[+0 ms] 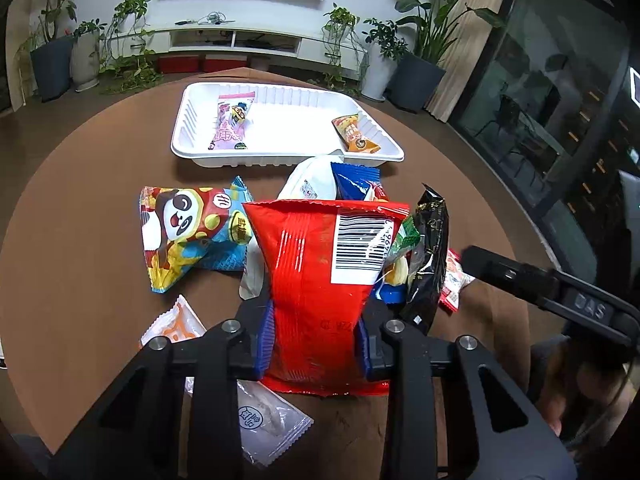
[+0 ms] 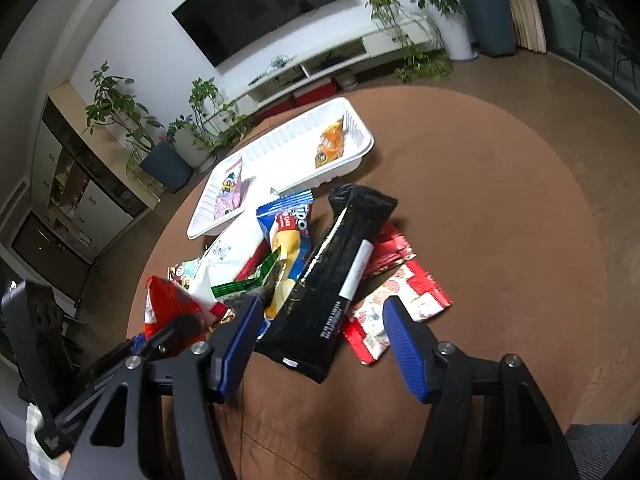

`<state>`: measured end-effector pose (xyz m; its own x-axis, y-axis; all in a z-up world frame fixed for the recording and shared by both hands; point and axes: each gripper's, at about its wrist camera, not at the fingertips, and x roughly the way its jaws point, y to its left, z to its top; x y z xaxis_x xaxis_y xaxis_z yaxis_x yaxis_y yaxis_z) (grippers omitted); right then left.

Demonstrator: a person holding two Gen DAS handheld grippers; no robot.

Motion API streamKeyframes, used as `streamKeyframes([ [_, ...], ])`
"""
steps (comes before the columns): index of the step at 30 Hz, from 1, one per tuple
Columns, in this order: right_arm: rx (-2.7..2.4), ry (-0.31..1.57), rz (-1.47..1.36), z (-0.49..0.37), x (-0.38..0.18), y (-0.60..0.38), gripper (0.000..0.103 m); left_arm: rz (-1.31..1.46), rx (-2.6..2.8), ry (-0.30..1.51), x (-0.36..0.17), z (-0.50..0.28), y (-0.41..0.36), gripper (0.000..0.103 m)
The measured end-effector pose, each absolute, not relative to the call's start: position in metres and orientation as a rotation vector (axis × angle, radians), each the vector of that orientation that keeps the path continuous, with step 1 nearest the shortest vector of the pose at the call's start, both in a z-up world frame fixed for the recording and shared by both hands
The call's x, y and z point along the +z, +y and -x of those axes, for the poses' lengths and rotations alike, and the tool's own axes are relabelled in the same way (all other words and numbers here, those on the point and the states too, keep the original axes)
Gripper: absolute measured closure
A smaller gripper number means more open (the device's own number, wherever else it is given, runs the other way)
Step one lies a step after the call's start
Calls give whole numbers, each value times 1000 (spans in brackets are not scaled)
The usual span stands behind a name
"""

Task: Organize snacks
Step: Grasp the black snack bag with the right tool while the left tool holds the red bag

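My left gripper is shut on a red snack packet with a white barcode label, held upright above the brown table; the packet also shows in the right wrist view. My right gripper is open, its blue pads on either side of a black snack packet that lies on the snack pile. A white tray at the far side holds a pink packet and an orange packet. The tray also shows in the right wrist view.
A panda-print packet lies left of the pile. Two white sachets lie near the front edge. A blue cake packet, a white bag, a green packet and red-white packets make up the pile on the round brown table.
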<state>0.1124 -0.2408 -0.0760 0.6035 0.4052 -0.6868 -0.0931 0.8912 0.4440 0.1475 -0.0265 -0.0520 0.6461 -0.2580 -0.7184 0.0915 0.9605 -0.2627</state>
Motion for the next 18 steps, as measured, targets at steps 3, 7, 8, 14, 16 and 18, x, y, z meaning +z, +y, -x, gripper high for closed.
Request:
streamKeyframes([
  [3,274,922,-358,-122,-80,-232,37,231,-220,849,-51,-145,-24,74],
  [7,245,968,-367,-133,-90,-229,37,249,-247,849,-50,-140,-20,74],
  [8,247,966,-370,-134,-90,-229,38,252,-250,850,-50,-140,-20,74],
  [14,251,987,-371,-143,-92,-227,45,285,-277,845,-51,-141,-19,74],
  [16,255,1001,-372,-146,-95,-225,49,290,-289,841,-49,-141,-19,74],
  [18,265,1017,-388,-149,-101,-227,51,293,-291,842,-50,-142,-19,74],
])
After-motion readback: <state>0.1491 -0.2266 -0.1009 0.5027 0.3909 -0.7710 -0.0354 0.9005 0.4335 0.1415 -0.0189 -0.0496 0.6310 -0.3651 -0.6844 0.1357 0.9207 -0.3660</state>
